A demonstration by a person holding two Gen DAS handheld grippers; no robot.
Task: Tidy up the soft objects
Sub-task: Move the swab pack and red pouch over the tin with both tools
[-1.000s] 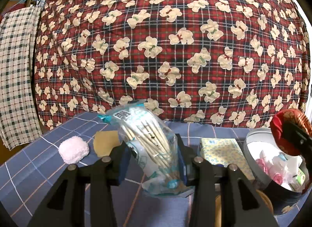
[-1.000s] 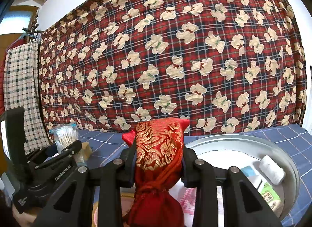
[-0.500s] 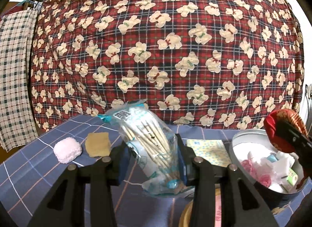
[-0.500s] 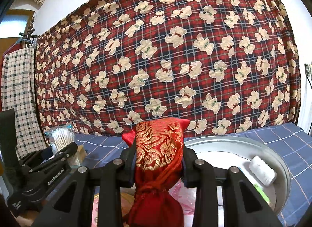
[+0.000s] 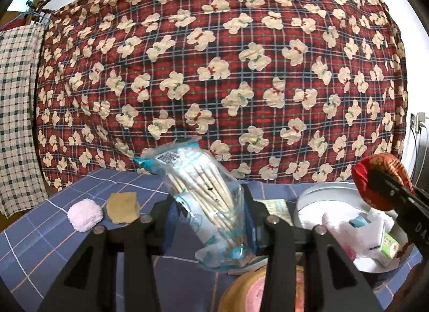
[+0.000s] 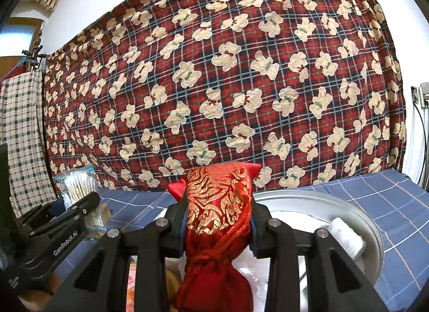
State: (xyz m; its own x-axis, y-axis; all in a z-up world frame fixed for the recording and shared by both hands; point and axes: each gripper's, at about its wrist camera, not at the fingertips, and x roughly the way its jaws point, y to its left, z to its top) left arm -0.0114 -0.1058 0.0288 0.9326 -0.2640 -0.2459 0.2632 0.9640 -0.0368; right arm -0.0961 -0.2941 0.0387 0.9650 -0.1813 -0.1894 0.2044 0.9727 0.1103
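Both grippers are drifting rightward since a second ago, more of the round tin [image 5: 308,199] now showing. Left gripper [image 5: 207,221] is pinching the clear packet of sticks [image 5: 203,191] above the blue checked cloth [image 5: 40,237]. Right gripper [image 6: 218,221] is clamping the red brocade pouch [image 6: 218,221] over the tin.

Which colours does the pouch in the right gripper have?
Red with gold pattern; right wrist view shows it best.

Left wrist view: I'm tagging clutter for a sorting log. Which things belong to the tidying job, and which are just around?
In the job:
clear plastic bag of cotton swabs, in left gripper
red-and-gold satin pouch, in right gripper
round grey metal tin
fluffy pink pad
tan sponge piece

Just around:
red plaid bear-print blanket
checked cloth
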